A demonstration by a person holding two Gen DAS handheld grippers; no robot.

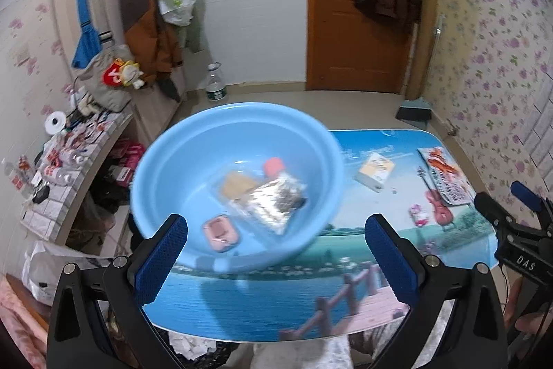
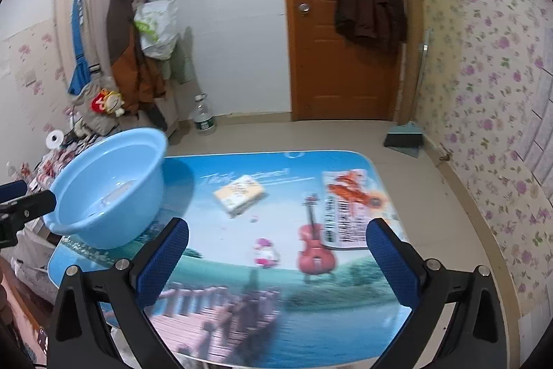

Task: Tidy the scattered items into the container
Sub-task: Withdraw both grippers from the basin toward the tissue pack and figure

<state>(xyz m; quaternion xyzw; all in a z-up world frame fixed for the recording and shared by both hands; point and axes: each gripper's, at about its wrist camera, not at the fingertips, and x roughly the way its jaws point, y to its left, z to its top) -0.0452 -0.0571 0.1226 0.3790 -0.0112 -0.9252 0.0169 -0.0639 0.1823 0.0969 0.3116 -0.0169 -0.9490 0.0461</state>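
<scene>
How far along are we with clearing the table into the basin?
Done: the blue basin already holds a silver packet, a pink case and a pink-capped item. In hand: nothing; both tongs are open. Left: the yellow box and the printed packet on the table.

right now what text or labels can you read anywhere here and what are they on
"DAS": white letters on the black body of the right gripper, seen from the left wrist view.
Script printed across the far part of the tabletop: too blurred to read.
Yellow and white box: print too blurred.
Red and white leaflet: dark print, unreadable.
Water bottle label: too small.
</scene>
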